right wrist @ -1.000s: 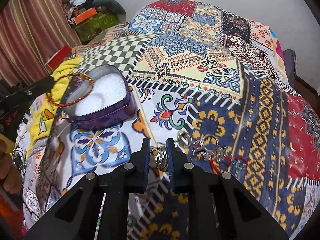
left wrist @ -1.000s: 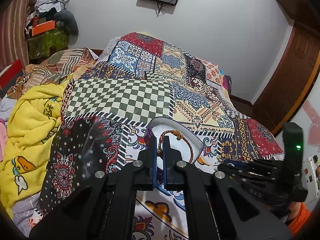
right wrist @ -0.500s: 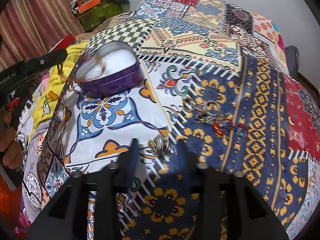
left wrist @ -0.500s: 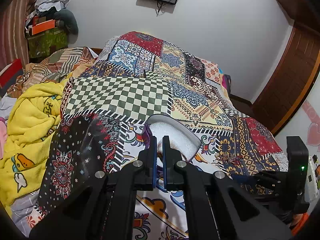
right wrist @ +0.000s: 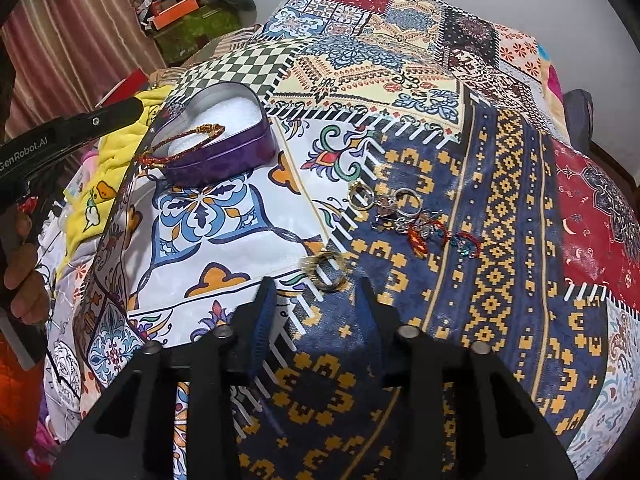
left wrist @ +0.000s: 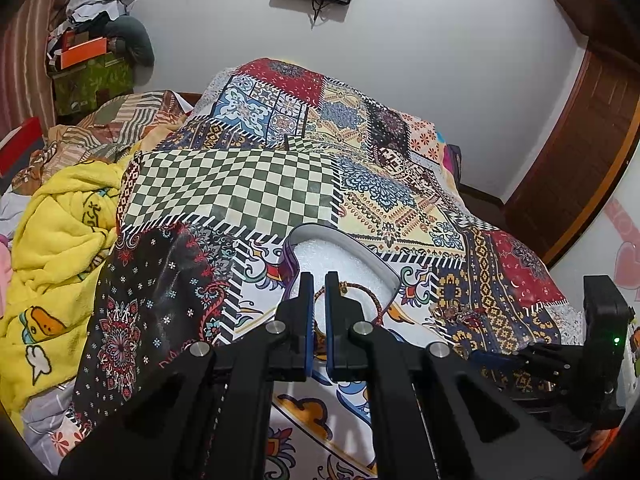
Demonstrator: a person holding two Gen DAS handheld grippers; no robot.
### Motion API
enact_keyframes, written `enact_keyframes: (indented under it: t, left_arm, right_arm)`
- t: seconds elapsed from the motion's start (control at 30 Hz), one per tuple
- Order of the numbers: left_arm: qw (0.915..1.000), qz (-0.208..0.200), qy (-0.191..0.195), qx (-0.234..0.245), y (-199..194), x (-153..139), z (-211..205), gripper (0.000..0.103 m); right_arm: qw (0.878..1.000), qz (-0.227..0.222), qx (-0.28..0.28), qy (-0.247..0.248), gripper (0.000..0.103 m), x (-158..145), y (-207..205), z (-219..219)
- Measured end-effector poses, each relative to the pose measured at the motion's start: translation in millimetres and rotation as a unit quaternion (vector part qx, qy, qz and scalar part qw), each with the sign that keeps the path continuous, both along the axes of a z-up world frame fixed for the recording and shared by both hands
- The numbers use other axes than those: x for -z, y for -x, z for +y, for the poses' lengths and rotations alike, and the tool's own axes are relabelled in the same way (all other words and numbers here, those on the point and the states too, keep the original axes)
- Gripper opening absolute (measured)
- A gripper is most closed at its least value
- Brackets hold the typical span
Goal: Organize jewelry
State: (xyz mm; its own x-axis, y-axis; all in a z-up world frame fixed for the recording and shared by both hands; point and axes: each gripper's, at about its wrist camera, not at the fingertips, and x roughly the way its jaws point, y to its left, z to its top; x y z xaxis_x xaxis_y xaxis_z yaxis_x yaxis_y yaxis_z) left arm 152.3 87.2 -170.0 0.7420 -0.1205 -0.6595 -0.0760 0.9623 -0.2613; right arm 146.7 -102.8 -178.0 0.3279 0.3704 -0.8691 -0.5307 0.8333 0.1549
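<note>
The left hand-held gripper (left wrist: 316, 292) is clamped on a red-and-gold braided cord bracelet (right wrist: 188, 142) over the purple heart-shaped tin with white lining (right wrist: 240, 148); releasing it comes next. The right hand-held gripper (right wrist: 316, 312), jaws closing, straddles a gold ring (right wrist: 326, 274) lying on the patchwork bedspread (right wrist: 500, 280), needing a clean pinch.
</note>
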Motion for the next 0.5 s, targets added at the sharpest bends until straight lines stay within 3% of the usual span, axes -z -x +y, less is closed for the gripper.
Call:
enact_keyframes:
  t: [0.3,0.4,0.5]
  left_arm:
    - [0.9999,-0.003,-0.009,0.01,2,-4,-3,0.003]
    - [0.9999,-0.001,-0.007,0.01,3,-3,-3,0.003]
    - [0.9999,0.001,-0.006,0.011,2,-1,-4,0.003]
  right_arm:
    - [1.0,-0.021,0.019,0.004,0.031,-4,-3,-2]
    - [0.999,-0.034,0.016,0.002,0.02,-9,-2,1]
    - [0.999,-0.032,0.012,0.016,0.016,-4,-5,7]
